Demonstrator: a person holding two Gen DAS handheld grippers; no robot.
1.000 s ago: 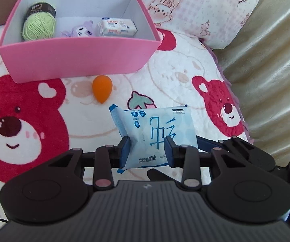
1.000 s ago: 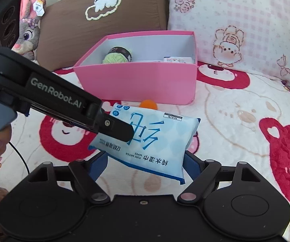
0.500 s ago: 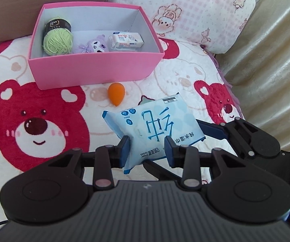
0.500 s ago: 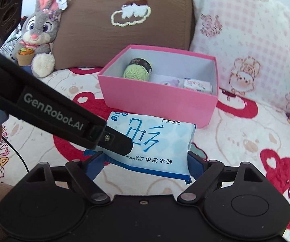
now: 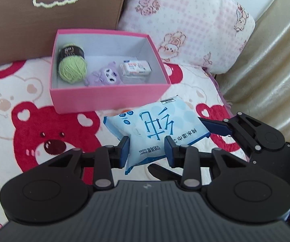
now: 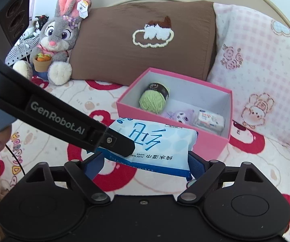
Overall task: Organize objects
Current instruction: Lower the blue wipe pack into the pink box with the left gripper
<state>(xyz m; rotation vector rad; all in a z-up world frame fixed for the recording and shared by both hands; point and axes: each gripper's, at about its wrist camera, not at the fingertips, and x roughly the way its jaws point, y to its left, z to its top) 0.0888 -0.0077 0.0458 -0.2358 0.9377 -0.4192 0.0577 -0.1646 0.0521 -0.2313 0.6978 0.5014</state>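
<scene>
While the left gripper (image 5: 146,149) stays clamped on the wipes pack (image 5: 155,133), held above the bedspread (image 5: 7,104) short of the pink box (image 5: 108,98). Right view: pack reads "PURE WATER WIPES", arm reads "GenRobot.AI"; right gripper (image 6: 145,162) opening, pack between its fingers.

The pale blue wet-wipes packet (image 5: 157,129) is thin plastic film, smooth with a soft sheen, puckered where blue rubbery pads (image 5: 124,151) pinch it. The black gripper bodies (image 6: 143,211) look like matt moulded plastic with small shiny metal pivot pins (image 6: 99,197). The pink rectangular box (image 5: 108,98) is matt card, lined in plain white paper. Inside, the green yarn ball (image 5: 72,70) is fuzzy wound fibre, and the small white tissue pack (image 5: 136,68) wears glossy wrap. The red-bear bedspread (image 5: 23,121) is soft quilted cloth; the brown cushion (image 6: 124,40) is crinkled fabric with tufted embroidery.
</scene>
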